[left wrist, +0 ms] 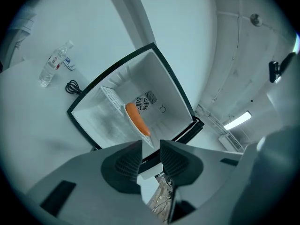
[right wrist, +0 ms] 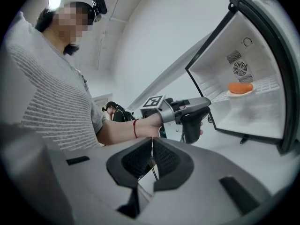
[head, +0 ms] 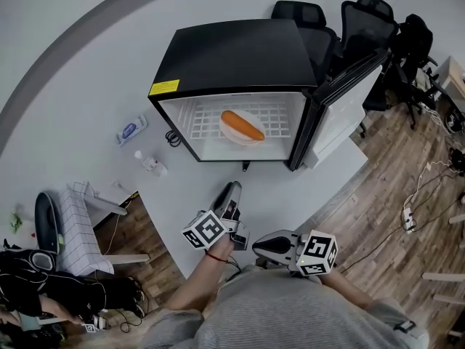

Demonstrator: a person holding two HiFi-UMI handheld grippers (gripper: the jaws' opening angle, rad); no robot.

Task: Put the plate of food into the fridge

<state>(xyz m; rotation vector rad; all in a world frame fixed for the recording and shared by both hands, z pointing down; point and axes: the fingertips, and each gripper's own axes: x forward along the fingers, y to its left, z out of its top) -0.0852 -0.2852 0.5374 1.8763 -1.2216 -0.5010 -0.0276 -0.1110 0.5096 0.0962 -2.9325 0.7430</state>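
A black mini fridge (head: 232,57) stands on the white table with its door (head: 349,93) swung open to the right. On its white wire shelf lies a white plate (head: 231,134) with an orange sausage-like food (head: 243,124) on it. The food (left wrist: 137,118) also shows in the left gripper view and the plate (right wrist: 240,93) in the right gripper view. My left gripper (head: 232,189) points at the fridge from a short way in front, open and empty (left wrist: 150,156). The right gripper (head: 256,247) is held low near my body, shut on nothing (right wrist: 152,156).
A water bottle (head: 151,164), a wipes pack (head: 131,130) and a black cable (head: 173,137) lie left of the fridge. Office chairs (head: 370,13) stand behind the door. The table's curved edge runs near me, with wooden floor (head: 392,195) to the right and a cloth-draped chair (head: 76,227) at the left.
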